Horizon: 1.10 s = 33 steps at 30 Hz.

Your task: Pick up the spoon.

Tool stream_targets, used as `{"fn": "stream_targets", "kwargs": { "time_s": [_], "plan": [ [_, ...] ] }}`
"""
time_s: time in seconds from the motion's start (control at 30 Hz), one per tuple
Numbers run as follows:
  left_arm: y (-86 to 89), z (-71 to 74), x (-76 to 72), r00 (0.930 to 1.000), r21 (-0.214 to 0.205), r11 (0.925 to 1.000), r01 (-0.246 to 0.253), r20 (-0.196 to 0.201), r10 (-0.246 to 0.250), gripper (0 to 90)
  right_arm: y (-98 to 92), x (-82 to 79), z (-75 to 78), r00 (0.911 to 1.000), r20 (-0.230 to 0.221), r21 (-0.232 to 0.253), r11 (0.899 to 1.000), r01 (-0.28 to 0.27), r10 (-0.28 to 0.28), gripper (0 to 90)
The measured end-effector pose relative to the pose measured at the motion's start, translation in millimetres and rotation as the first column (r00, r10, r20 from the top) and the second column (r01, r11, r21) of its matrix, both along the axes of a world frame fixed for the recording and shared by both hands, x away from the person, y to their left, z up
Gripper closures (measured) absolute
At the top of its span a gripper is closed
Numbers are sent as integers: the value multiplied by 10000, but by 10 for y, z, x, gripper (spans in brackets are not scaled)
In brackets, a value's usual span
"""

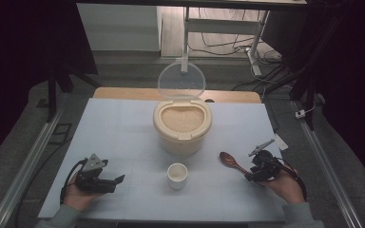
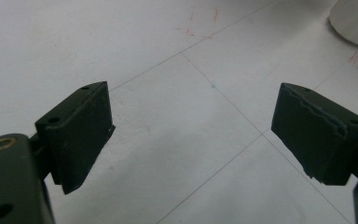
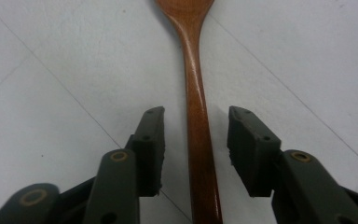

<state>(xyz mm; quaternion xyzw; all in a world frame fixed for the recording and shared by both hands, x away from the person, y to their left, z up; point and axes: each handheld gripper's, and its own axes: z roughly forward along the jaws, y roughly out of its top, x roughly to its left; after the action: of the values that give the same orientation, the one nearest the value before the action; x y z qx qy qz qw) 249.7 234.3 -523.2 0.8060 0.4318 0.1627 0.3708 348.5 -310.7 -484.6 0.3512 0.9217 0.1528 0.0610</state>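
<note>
From the high view, I sit at a pale, matte table [image 1: 123,123] marked with faint grid lines. In the middle stands a round cream plastic container [image 1: 182,127] full of fine beige grains, its clear domed lid [image 1: 181,80] tipped up behind it. Just in front of it sits a small white cup [image 1: 177,175], smooth and cylindrical. My left gripper [image 1: 116,181] rests low on the table at the left, well apart from the cup. My right gripper [image 1: 248,174] is at the right, its tip over the handle of a glossy brown wooden spoon [image 1: 231,162] that lies flat, its oval bowl pointing toward the container.

In the left gripper view, the two blocky black jaws stand wide apart over bare table with nothing between them; the rounded white cup [image 2: 354,23] is at the upper right corner.

In the right gripper view, the polished spoon [image 3: 198,107] handle runs straight up between my jaws. They are about half open, with a narrow gap on each side, so neither ribbed pad presses the wood.
</note>
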Motion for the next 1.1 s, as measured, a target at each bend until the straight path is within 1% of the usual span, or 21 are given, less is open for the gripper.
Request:
{"fn": "stream_targets", "kwargs": {
  "time_s": [0.07,0.1,0.17,0.2,0.23,0.37,0.4,0.43,0.47,0.5,0.53,0.63,0.73,0.9,1.1],
  "plan": [
    [2,1,-3,10000,2,10000,3,12,-3,121,8,4,-10,10000,-30,-66,10000,-50,50,610],
    [4,2,-4,10000,0,10000,3,19,-3,121,28,7,-17,9999,17,-192,9997,-157,157,633],
    [6,1,-4,10000,0,10000,-3,17,3,122,49,9,-22,9997,64,-293,9993,-244,246,666],
    [7,0,-3,10000,15,10000,6,9,-6,122,49,9,-22,9997,64,-293,9993,-244,246,666],
    [8,-1,-3,10000,14,10000,3,6,-3,122,73,16,-42,9994,47,-463,9984,-337,340,680],
    [5,-4,-3,10000,20,10000,12,-2,-12,122,83,23,-42,9993,17,-486,9981,-376,377,692],
    [3,-4,-4,10000,38,10000,24,-1,-24,122,82,27,-45,9990,4,-440,9981,-440,441,714],
    [0,-5,-3,10000,48,10000,40,-3,-40,122,82,27,-45,9990,4,-440,9981,-440,441,714],
    [-4,-7,-2,10000,72,10000,45,-14,-45,122,84,31,-49,9989,16,-423,9981,-458,459,726],
    [-6,-7,-1,10000,99,9999,53,-24,-52,122,97,39,-50,9989,0,-425,9980,-465,465,772],
    [-9,-7,-1,10000,103,9999,61,-23,-61,122,105,39,-50,9988,-16,-419,9979,-498,498,789],
    [-10,-5,-5,10000,127,9999,57,-8,-56,122,122,38,-49,9987,-7,-536,9973,-501,502,795],
    [-6,-5,-5,10000,108,9999,42,-8,-42,122,121,38,-49,9986,29,-538,9972,-522,525,796],
    [-3,-12,-5,10000,122,9999,59,-19,-58,122,110,36,-45,9988,66,-456,9978,-481,484,798],
    [3,-17,-4,10000,128,9999,53,-30,-53,122,86,31,-34,9991,116,-227,9989,-410,413,798]
  ]
}}
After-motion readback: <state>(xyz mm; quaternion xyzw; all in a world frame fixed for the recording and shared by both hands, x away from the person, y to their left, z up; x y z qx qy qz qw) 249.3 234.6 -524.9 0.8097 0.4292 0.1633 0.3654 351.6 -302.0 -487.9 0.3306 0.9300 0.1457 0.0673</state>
